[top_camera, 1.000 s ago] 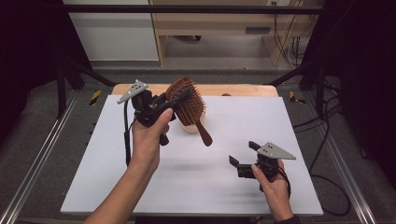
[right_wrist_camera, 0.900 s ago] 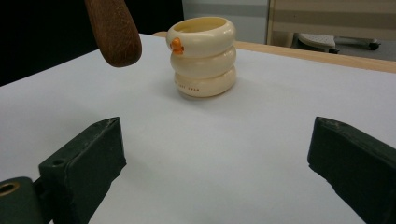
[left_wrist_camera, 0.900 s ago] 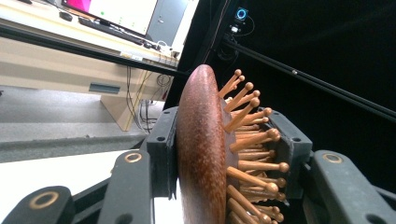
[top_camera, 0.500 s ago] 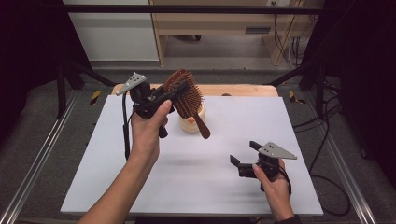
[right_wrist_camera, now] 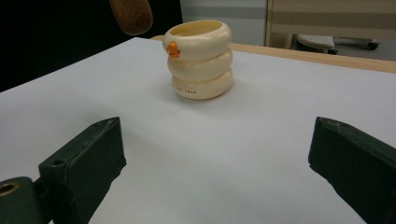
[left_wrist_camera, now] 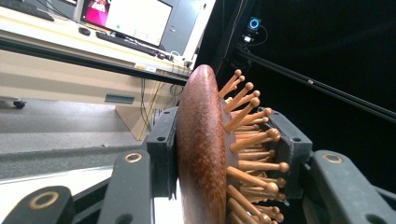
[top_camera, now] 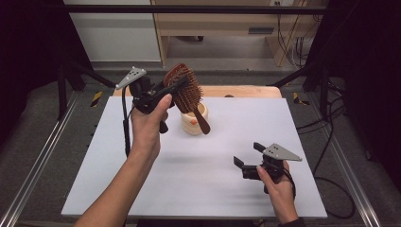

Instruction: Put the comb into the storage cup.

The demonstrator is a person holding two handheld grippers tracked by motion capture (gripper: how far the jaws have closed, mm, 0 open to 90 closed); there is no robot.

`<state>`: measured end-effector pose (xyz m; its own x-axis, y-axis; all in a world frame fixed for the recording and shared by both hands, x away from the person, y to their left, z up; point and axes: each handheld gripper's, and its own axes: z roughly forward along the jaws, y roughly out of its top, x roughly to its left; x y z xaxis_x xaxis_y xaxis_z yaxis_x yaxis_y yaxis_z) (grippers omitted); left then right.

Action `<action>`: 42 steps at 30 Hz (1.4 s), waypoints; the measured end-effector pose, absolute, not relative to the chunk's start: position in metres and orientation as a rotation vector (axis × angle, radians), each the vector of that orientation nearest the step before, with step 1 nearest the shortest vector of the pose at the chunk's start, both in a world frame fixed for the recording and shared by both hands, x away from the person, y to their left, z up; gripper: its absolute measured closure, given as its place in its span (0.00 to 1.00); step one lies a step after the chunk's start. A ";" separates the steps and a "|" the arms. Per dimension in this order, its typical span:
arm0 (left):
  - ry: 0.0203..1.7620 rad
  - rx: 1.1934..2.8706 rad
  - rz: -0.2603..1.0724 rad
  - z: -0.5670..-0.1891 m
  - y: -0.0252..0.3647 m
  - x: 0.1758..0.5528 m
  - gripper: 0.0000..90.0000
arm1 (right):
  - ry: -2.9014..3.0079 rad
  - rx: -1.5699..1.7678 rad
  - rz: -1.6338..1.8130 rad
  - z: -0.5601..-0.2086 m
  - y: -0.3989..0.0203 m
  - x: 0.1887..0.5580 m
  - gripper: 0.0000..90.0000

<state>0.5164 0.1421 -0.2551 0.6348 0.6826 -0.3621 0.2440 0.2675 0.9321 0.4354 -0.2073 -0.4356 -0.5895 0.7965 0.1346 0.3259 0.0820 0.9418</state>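
Brush: my left gripper [top_camera: 176,88] is clenched on the hairbrush [top_camera: 185,91], a dark wooden oval head with ball-tipped wooden pins; I hold it in the air, its handle slanting down over the cup.
Cup: cream cup [top_camera: 194,119], three stacked rounded rings, glossy, on the white table [top_camera: 198,165].
Right gripper [top_camera: 248,158]: released, resting low, well apart from the cup.

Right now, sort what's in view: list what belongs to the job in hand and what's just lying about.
In the job:
- hairbrush, clamped by its head in the left gripper, handle hanging over the cup
- cream ringed cup, upright on the white table
- right gripper, jaws open, resting low on the table

Lying about:
- keyboard and monitor on the desk behind
- cables on the floor
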 end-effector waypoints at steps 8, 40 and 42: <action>0.897 1.294 0.367 -0.252 0.142 0.528 0.57 | 1.951 1.102 1.520 -0.436 -0.208 0.436 0.05; 0.916 1.233 0.445 -0.250 0.144 0.562 0.57 | 1.964 1.110 1.528 -0.439 -0.210 0.437 0.04; 0.923 1.237 0.460 -0.250 0.143 0.562 0.57 | 1.965 1.105 1.526 -0.440 -0.209 0.438 0.04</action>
